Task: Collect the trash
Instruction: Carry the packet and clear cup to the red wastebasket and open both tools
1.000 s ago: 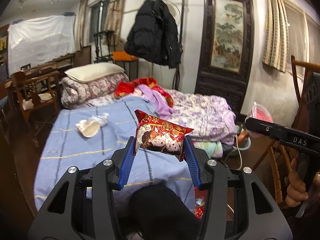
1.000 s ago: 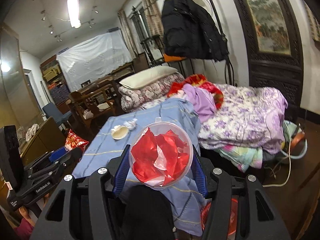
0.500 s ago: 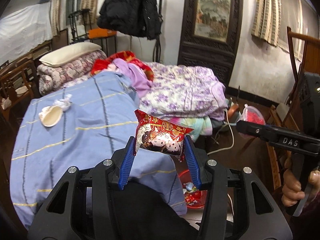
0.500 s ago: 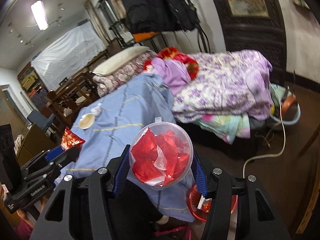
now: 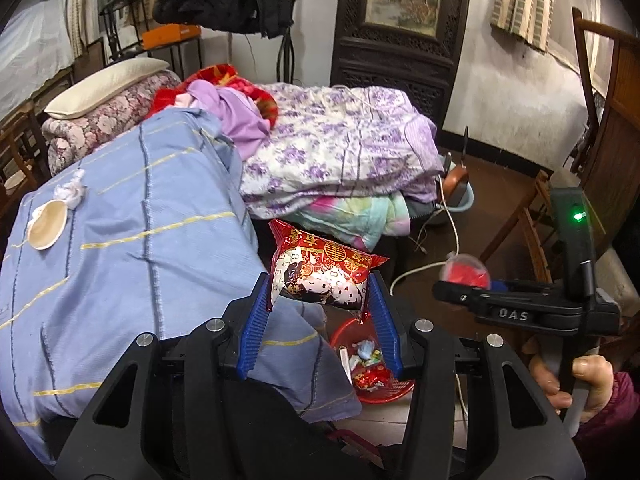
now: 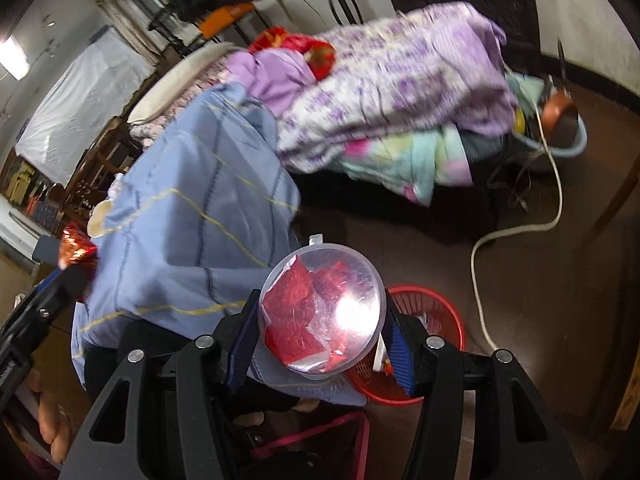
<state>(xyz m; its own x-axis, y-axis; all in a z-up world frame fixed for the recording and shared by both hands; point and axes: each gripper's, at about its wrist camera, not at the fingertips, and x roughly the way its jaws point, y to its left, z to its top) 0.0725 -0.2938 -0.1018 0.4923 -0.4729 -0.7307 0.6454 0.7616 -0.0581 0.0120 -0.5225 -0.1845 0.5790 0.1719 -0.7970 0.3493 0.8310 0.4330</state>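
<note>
My left gripper is shut on a red snack packet with cartoon faces and holds it above the red trash basket on the floor. My right gripper is shut on a clear plastic cup stuffed with red wrappers, held just left of and above the same red basket. The right gripper also shows at the right of the left wrist view. A paper bowl and a crumpled tissue lie on the blue bedspread.
A bed with a purple floral quilt and piled bedding fills the middle. A white cable runs across the dark floor. A blue basin sits at the bed's far end. A wooden chair stands at the right.
Both grippers have tilted downward and moved toward the bed's near corner. The red basket now shows larger below both of them. Both loads stay gripped.
</note>
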